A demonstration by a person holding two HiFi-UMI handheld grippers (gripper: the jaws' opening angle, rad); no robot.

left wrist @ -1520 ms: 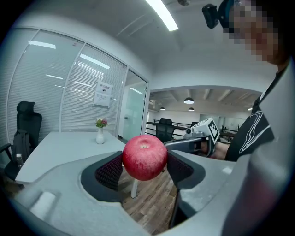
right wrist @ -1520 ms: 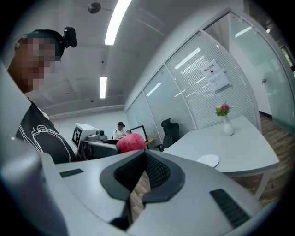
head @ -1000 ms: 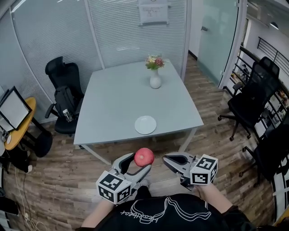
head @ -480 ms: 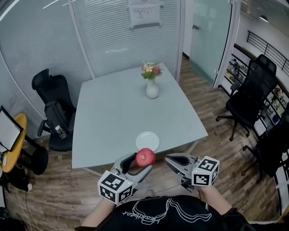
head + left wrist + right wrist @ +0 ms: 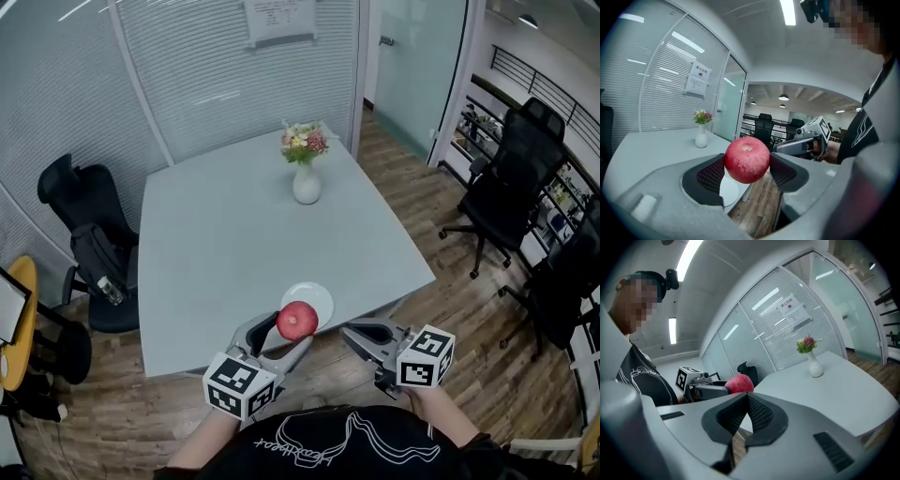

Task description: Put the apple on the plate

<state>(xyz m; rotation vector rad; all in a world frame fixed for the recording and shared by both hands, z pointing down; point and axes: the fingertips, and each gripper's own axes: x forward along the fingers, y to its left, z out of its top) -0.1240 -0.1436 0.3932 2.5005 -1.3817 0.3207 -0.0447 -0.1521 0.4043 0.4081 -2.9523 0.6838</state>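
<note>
carrying step here. my left gripper (image 5: 279, 342) has the apple (image 5: 297, 321) clamped from both sides, ribbed black pads (image 5: 711, 176) on its smooth, round red skin. my right gripper (image 5: 361, 335), at 3 o'clock of it, is pinched closed with nothing in it. the apple hangs about over the table's (image 5: 225, 244) near edge. the plate (image 5: 316, 294) peeks out just past it at 12 o'clock: small, white, round, glossy. next move as i see it: go forward, lower onto the plate's middle, then let go gently or it'll roll. far across the matte grey top at 12 stands a white vase (image 5: 306, 185) of flowers.
</note>
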